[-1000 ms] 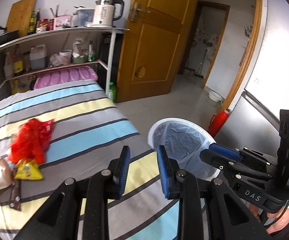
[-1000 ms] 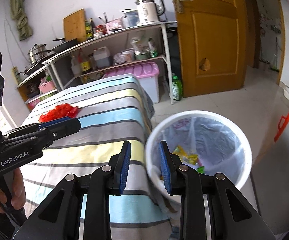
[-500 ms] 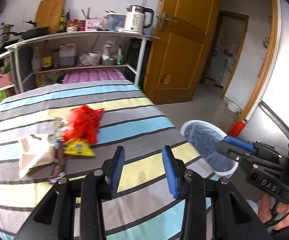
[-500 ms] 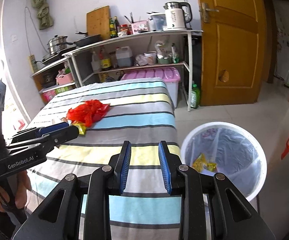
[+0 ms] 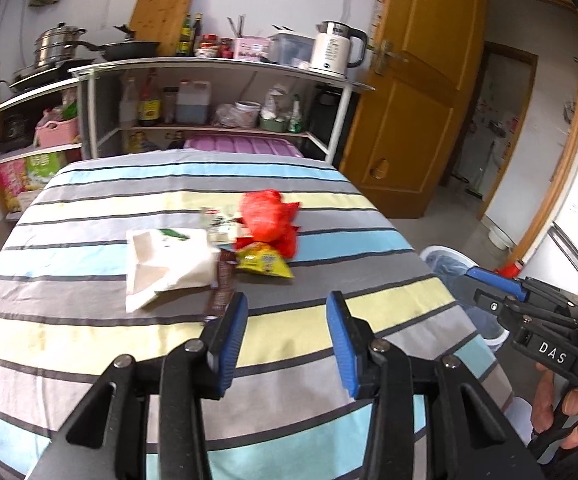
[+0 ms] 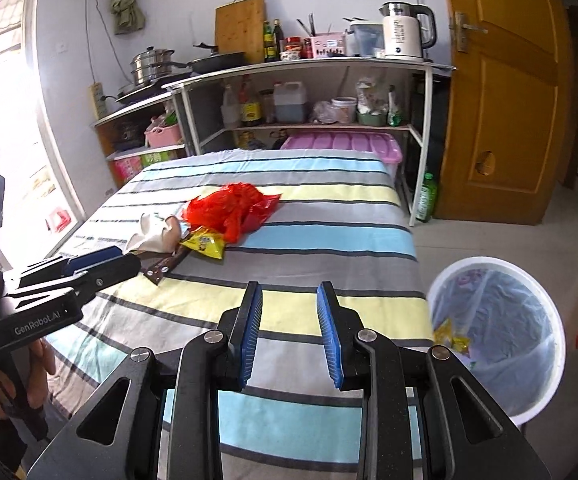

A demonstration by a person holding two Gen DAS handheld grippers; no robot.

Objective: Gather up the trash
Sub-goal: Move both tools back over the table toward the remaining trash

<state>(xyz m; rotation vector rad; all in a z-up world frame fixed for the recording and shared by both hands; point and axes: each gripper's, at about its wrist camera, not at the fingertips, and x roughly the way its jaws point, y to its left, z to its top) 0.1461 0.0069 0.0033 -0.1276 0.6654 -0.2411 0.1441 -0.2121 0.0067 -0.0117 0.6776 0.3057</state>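
Blue-padded left gripper [image 5: 287, 334] and right gripper [image 6: 290, 334] hang parted and empty, facing wrappers [image 5: 263, 262] mid-bed for binning.

The left hand-held gripper [image 5: 287, 320] has swung away from the trash bin [image 5: 445, 256] toward the trash pile, which now lies just ahead of its fingertips, and its jaws have spread wider. The right hand-held gripper [image 6: 289, 316] has drawn back from the bin, now at its right, and its jaws have opened slightly.

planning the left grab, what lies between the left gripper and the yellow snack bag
Only bare striped cloth between the left gripper and the yellow snack bag, seen in the left wrist view.
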